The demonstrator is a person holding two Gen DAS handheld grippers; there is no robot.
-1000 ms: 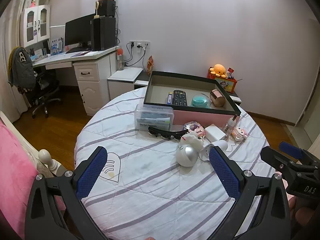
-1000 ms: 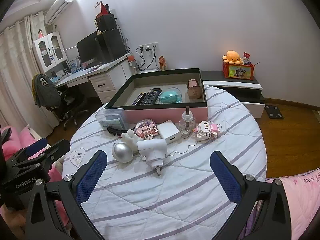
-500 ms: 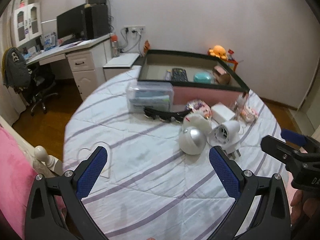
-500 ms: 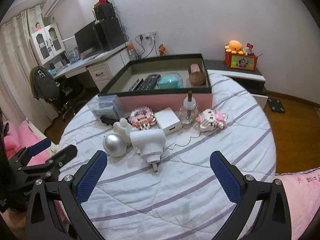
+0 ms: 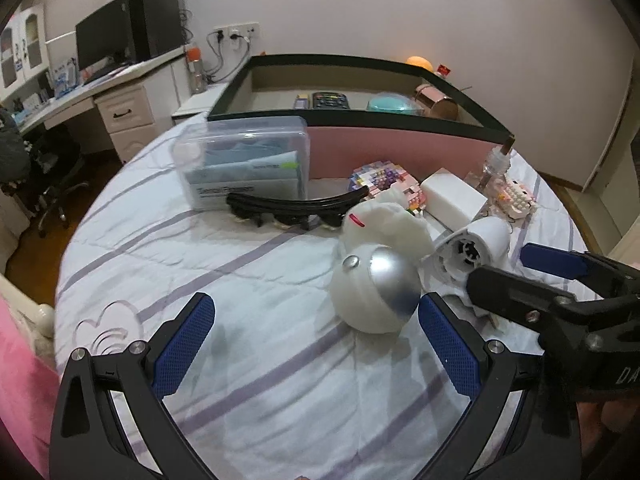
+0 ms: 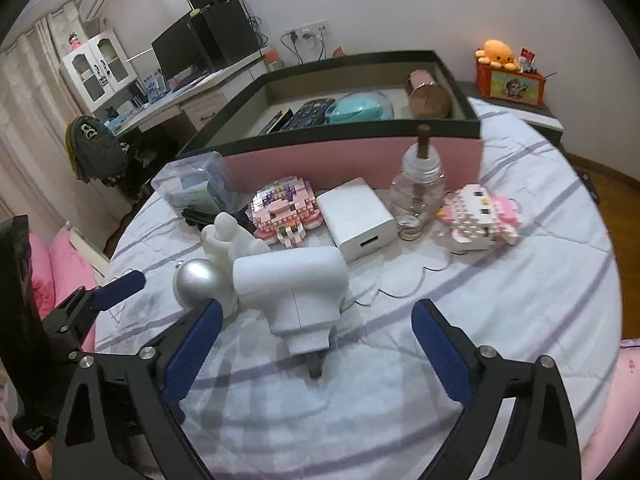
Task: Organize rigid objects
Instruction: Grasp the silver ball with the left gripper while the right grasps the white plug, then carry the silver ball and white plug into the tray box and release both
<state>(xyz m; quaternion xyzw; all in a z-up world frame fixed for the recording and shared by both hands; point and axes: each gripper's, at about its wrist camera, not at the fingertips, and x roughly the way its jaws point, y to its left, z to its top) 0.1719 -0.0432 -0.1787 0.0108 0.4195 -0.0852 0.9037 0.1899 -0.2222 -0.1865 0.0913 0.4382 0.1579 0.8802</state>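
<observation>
**Striped round surface: loose items and two tools**

Right tool (image 6: 314, 338): spread, jaws just narrowing, white plug-in device (image 6: 292, 284) between them, untouched. Left tool (image 5: 316, 344): spread, empty, its right pad just beside the silver-and-white ball (image 5: 376, 288). Storage box (image 6: 352, 152), pink-fronted, stands behind, holding a remote (image 6: 310, 112). White adapter (image 6: 360, 218) lies before it.
</observation>
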